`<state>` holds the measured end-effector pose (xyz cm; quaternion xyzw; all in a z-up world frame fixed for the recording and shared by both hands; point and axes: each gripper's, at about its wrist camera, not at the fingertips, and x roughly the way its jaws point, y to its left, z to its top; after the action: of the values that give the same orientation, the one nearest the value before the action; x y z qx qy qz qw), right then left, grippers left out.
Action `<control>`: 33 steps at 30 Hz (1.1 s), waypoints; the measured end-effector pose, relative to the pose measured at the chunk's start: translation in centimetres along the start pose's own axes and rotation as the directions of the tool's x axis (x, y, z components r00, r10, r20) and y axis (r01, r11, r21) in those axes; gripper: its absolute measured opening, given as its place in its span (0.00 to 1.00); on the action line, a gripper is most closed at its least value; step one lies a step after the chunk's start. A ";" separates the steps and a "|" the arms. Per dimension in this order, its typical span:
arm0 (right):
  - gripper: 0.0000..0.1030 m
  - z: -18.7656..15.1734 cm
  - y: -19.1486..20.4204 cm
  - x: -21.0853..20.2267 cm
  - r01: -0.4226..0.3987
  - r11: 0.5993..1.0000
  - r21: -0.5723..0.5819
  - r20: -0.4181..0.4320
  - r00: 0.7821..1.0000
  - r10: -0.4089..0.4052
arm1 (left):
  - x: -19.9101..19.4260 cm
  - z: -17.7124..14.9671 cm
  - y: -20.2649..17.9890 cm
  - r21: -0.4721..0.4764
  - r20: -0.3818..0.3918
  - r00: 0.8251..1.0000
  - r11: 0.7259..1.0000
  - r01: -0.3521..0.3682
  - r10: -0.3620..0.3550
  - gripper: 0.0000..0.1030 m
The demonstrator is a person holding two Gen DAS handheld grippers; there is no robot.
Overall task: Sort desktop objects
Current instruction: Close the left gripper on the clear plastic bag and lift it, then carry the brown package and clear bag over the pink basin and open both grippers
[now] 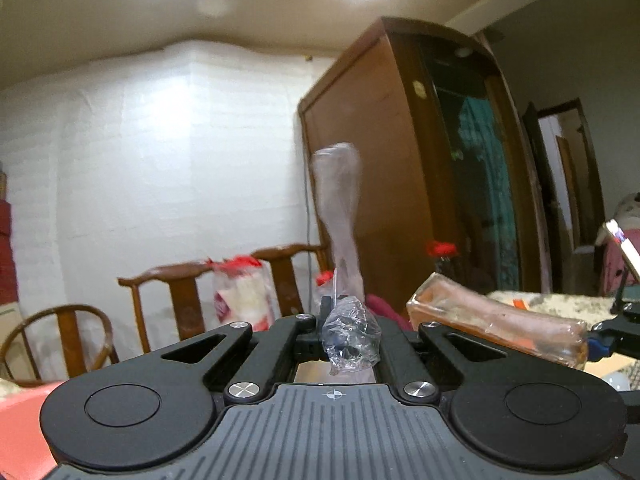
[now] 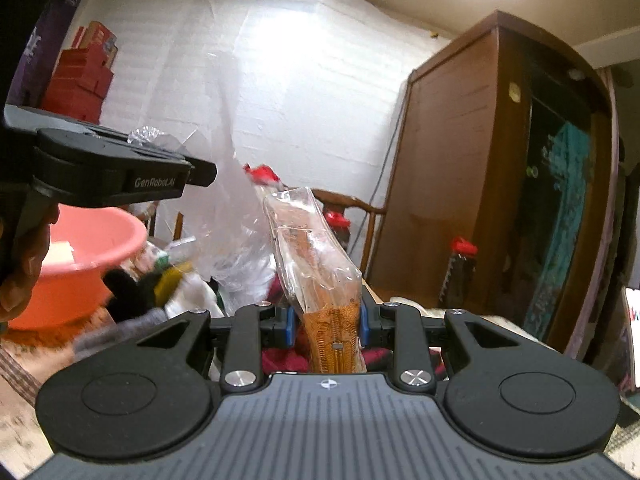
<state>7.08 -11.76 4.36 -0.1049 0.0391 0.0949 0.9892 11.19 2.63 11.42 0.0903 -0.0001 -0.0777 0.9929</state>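
My left gripper [image 1: 347,322] is shut on a crumpled clear plastic bag [image 1: 340,216] that sticks up between its jaws. It also shows in the right wrist view [image 2: 236,200], hanging from the left gripper [image 2: 200,174] at upper left. My right gripper [image 2: 326,322] is shut on a clear packet of orange-brown contents [image 2: 316,256], held upright. The same packet [image 1: 496,320] shows in the left wrist view at the right, lying nearly level. Both grippers are raised above the table.
A pink plastic basin [image 2: 72,264] stands at the left, with a heap of dark and white clutter [image 2: 160,288] beside it. Wooden chairs [image 1: 176,300] and a tall brown wardrobe [image 1: 420,160] stand behind. A phone on a stand [image 1: 622,244] is at far right.
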 end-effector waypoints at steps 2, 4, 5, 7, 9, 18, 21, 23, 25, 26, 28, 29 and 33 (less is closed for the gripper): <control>0.31 0.9 0.6 -0.2 -0.015 1.000 0.000 0.017 1.000 0.015 | -0.9 0.7 0.7 0.004 0.014 1.000 1.000 -0.019 0.019 0.00; 0.31 1.7 1.3 -0.3 -0.032 0.999 -0.002 0.032 0.999 0.032 | -1.8 1.2 1.6 0.007 0.025 0.999 0.999 -0.046 0.046 0.00; 0.31 2.2 1.8 -0.3 -0.042 0.999 -0.005 0.039 0.998 0.042 | -2.2 1.4 2.2 0.006 0.027 0.998 0.998 -0.058 0.058 0.00; 0.31 3.1 2.9 -0.2 -0.070 0.998 -0.005 0.051 0.996 0.070 | -3.1 1.8 3.5 -0.001 0.032 0.995 0.995 -0.096 0.096 0.00; 0.31 4.1 4.2 0.0 -0.107 0.994 -0.004 0.057 0.993 0.107 | -3.9 2.1 4.9 -0.007 0.030 0.991 0.992 -0.127 0.128 0.00; 0.31 8.0 12.4 1.2 -0.278 0.961 -0.014 0.084 0.957 0.278 | -8.2 2.2 13.2 -0.028 -0.002 0.949 0.949 -0.315 0.315 0.00; 0.31 8.9 15.4 1.8 -0.332 0.943 -0.017 0.073 0.940 0.332 | -9.3 1.8 15.8 -0.025 -0.030 0.930 0.930 -0.367 0.367 0.00; 0.31 9.3 17.3 2.4 -0.371 0.929 -0.011 0.050 0.927 0.371 | -9.7 1.1 17.3 -0.027 -0.058 0.916 0.917 -0.398 0.396 0.00; 0.31 9.4 19.0 3.0 -0.389 0.921 -0.013 0.025 0.921 0.389 | -10.0 0.1 18.6 -0.037 -0.090 0.904 0.906 -0.422 0.418 0.00; 0.31 9.3 19.9 3.3 -0.393 0.919 -0.021 0.008 0.919 0.393 | -10.1 -0.6 19.1 -0.040 -0.105 0.898 0.901 -0.433 0.427 0.00; 0.31 9.1 21.4 3.8 -0.399 0.916 -0.040 -0.019 0.917 0.399 | -10.4 -1.9 20.3 -0.045 -0.142 0.887 0.893 -0.448 0.439 0.00; 0.31 8.9 22.1 4.1 -0.400 0.915 -0.051 -0.034 0.916 0.399 | -10.5 -2.3 20.6 -0.047 -0.157 0.883 0.890 -0.454 0.443 0.00; 0.31 8.5 24.0 4.7 -0.398 0.914 -0.083 -0.075 0.917 0.393 | -10.8 -3.7 21.3 -0.065 -0.192 0.875 0.884 -0.462 0.443 0.00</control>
<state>7.51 13.94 7.39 -0.1449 0.0831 0.2917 0.9418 3.88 25.68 11.74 0.0398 0.0686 0.1652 0.9831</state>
